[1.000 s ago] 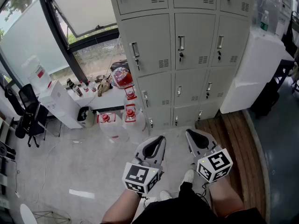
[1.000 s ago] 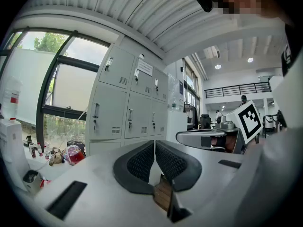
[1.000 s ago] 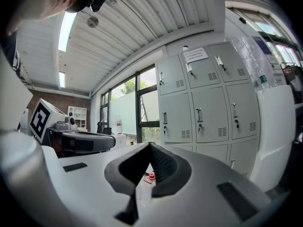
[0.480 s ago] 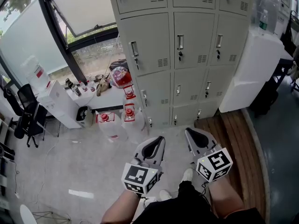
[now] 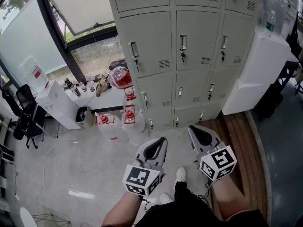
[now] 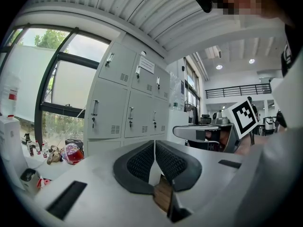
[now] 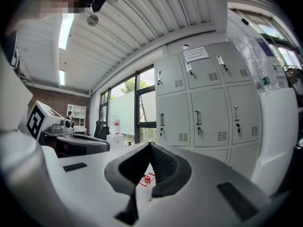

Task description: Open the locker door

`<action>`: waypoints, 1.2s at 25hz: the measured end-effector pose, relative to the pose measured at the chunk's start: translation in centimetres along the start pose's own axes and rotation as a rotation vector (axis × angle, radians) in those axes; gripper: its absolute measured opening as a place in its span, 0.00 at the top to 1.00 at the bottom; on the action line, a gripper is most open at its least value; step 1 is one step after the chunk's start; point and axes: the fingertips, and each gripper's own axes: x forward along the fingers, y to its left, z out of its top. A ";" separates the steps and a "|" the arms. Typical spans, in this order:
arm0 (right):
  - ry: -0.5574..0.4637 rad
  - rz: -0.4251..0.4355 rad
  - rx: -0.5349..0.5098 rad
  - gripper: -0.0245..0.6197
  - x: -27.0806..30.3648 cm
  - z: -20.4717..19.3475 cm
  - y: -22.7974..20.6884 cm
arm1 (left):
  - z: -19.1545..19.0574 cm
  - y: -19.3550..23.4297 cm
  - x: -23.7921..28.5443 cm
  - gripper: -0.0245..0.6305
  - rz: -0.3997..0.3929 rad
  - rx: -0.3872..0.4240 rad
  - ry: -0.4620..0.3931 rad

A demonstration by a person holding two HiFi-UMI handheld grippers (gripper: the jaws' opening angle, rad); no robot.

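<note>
While both grippers hang low in front of the person, the head view reads L to R as follows.

Far L: window wall (image 5: 33, 37) w/ dark frame; below it a black office chair (image 5: 21, 115) and a white cabinet (image 5: 59, 105).

L of centre: low white surface (image 5: 111, 98) carrying small bottles (image 5: 75, 86) and a red-and-clear bag (image 5: 120, 77). Two water jugs (image 5: 113, 124) w/ red caps stand on the floor just in front of it, beside the locker bank's lower L corner.

Centre: grey locker bank (image 5: 189, 56), three cols. wide, several rows. Every locker door (image 5: 195, 41) in view lies flush and shut; handles upright, keys hanging under some. Which door is the task's one cannot be told. Bank stands well apart from both tools, nothing touching it.

Lower centre: L tongs (image 5: 163, 140), marker cube (image 5: 142, 179) toward the person, tips toward the lockers. In the left gripper view the ribbed pads (image 6: 142, 162) meet at the tips, i.e. closed, nothing clamped; lockers fill the bkgd.

Just R of it: R tongs (image 5: 191, 129), its cube (image 5: 218, 162) likewise near the body. Right gripper view shows the pads (image 7: 163, 164) together at the tips, empty. A small red cap (image 7: 147, 178) far behind shows through the slot lower down.

Below both: white shoe (image 5: 180, 174) on the pale floor.

R: wooden floor strip (image 5: 232, 129) at the bank's foot, then a tall white block (image 5: 258, 70) against the bank's R side.
</note>
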 end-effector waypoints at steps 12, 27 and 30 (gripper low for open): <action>0.014 0.023 -0.002 0.88 5.8 0.4 -6.0 | 0.9 2.8 7.7 0.93 0.004 0.006 0.004; 0.027 0.040 0.027 0.88 14.4 0.6 -14.7 | 1.4 7.6 18.0 0.93 0.015 -0.005 0.037; 0.026 0.047 0.027 0.88 15.9 0.7 -16.3 | 1.5 8.6 20.0 0.93 0.026 -0.011 0.038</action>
